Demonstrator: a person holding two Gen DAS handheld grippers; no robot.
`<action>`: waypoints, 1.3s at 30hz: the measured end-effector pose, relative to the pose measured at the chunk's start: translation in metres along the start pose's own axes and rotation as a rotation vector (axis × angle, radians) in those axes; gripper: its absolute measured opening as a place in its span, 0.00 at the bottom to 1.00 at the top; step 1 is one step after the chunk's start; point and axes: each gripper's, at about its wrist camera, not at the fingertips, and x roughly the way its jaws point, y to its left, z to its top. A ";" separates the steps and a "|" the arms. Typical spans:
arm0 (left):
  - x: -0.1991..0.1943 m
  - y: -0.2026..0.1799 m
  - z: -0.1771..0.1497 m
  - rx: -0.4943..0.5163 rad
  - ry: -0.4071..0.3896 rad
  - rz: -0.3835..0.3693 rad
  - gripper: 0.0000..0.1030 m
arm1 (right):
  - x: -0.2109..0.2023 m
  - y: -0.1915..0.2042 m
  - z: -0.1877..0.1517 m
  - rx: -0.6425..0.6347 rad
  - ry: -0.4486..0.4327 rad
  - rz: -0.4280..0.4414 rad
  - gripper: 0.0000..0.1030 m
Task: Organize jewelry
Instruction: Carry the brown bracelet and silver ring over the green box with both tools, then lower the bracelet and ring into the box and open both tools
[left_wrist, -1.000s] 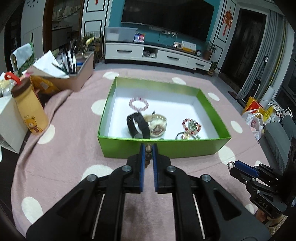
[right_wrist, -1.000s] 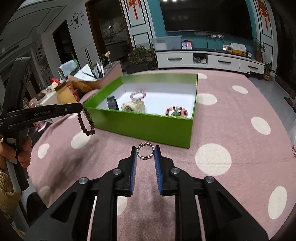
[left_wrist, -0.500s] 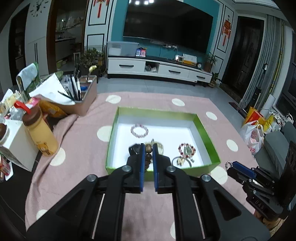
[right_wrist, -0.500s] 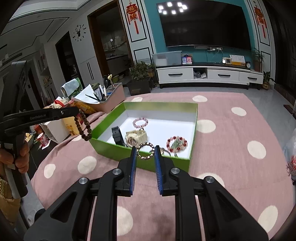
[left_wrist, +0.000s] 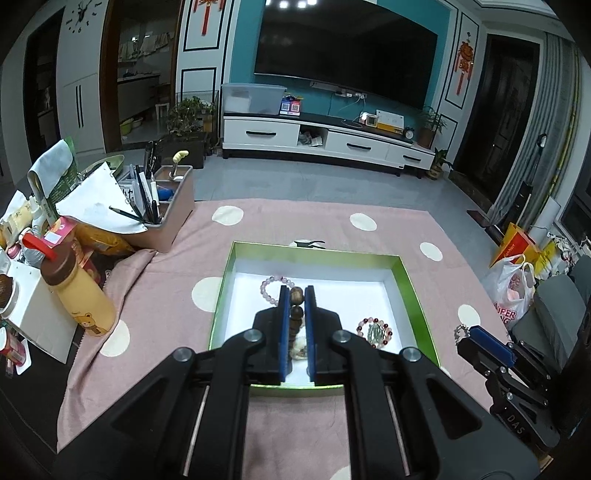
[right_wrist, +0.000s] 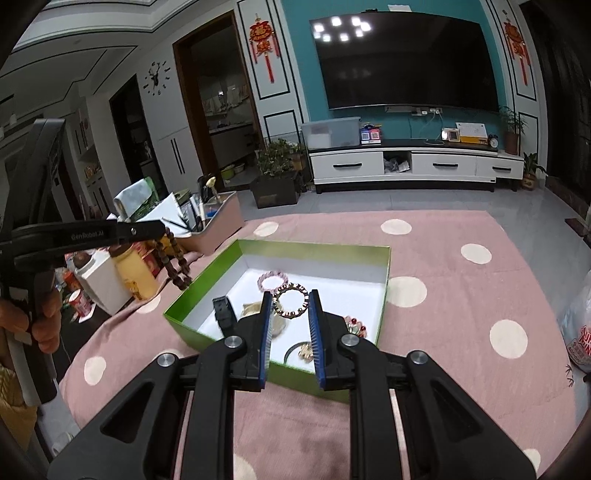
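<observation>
The left hand-held gripper (left_wrist: 296, 293) is closed down to a narrow slot, its blue-lined fingers (left_wrist: 283, 332) pinching a string of dark brown wooden beads (left_wrist: 295, 314) that runs lengthwise between them. In the right wrist view the same beads (right_wrist: 173, 258) hang in a loop below the left gripper's tip, above the near-left corner of the green box (right_wrist: 384, 269).

The right hand-held gripper (right_wrist: 291, 299) is closed only partway: its fingers (right_wrist: 266, 332) press against the two sides of a gold-toned ring bracelet (right_wrist: 290, 300), which spans the gap between them and is held above the box interior.

The green box (left_wrist: 413, 295) sits on a pink cloth with pale dots (left_wrist: 155, 295) that covers the worktop. On its white floor lie a pale pink bead bracelet (left_wrist: 271, 286) toward the far side, a red bead bracelet with a green charm (left_wrist: 375, 332) to the right, a black watch strap (right_wrist: 223, 314) at the left, and a cream-coloured piece partly hidden behind the fingers.

Left of the box stand a yellow bottle with a brown cap (left_wrist: 79, 295) and a pink organiser holding pens (left_wrist: 162, 210).
</observation>
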 end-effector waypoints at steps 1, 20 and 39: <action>0.002 -0.001 0.002 -0.003 0.000 0.002 0.07 | 0.002 -0.002 0.001 0.004 -0.001 -0.002 0.18; 0.052 -0.020 0.025 0.013 0.021 0.048 0.07 | 0.037 -0.028 0.017 0.039 0.018 -0.052 0.18; 0.114 -0.006 0.014 0.002 0.132 0.102 0.07 | 0.090 -0.025 0.015 -0.007 0.127 -0.111 0.18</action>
